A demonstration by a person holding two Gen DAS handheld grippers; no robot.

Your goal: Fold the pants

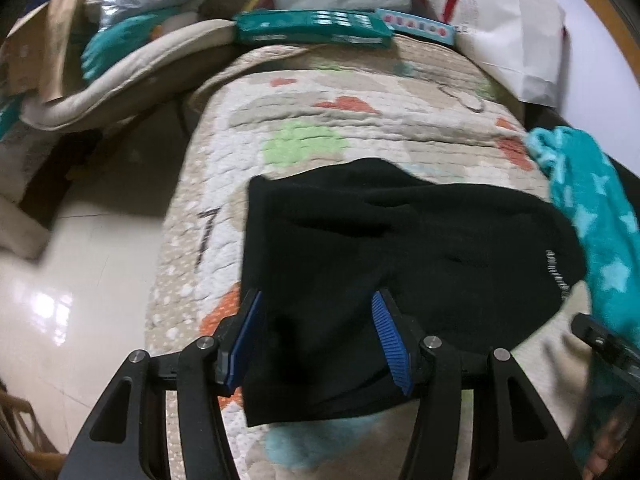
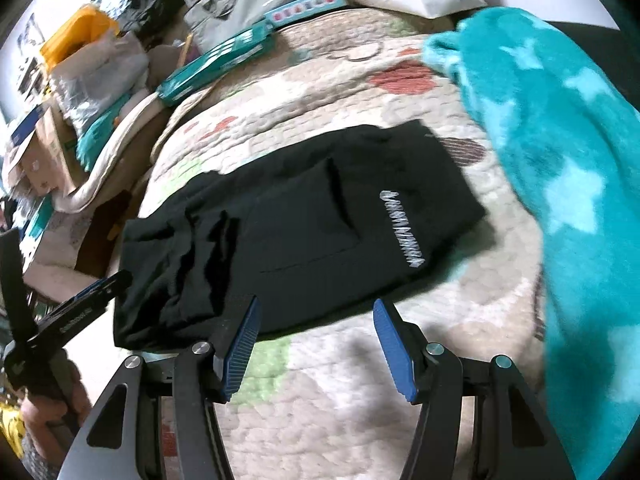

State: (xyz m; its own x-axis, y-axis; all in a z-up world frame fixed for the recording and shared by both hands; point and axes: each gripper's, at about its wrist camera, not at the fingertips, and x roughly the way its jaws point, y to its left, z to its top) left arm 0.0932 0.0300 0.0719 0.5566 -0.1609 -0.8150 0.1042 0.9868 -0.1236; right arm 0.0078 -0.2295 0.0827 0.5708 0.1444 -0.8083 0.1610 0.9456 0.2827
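The black pants lie folded into a compact bundle on a patterned quilt. In the right wrist view the pants show a white printed logo and a pocket seam. My left gripper is open, its blue-padded fingers wide apart over the near left part of the pants, not gripping them. It also shows at the left edge of the right wrist view. My right gripper is open and empty, just off the near edge of the pants above the quilt.
A teal star-patterned blanket lies right of the pants, also in the left wrist view. Teal boxes, white paper and bags pile at the quilt's far end. Glossy floor and clutter lie to the left.
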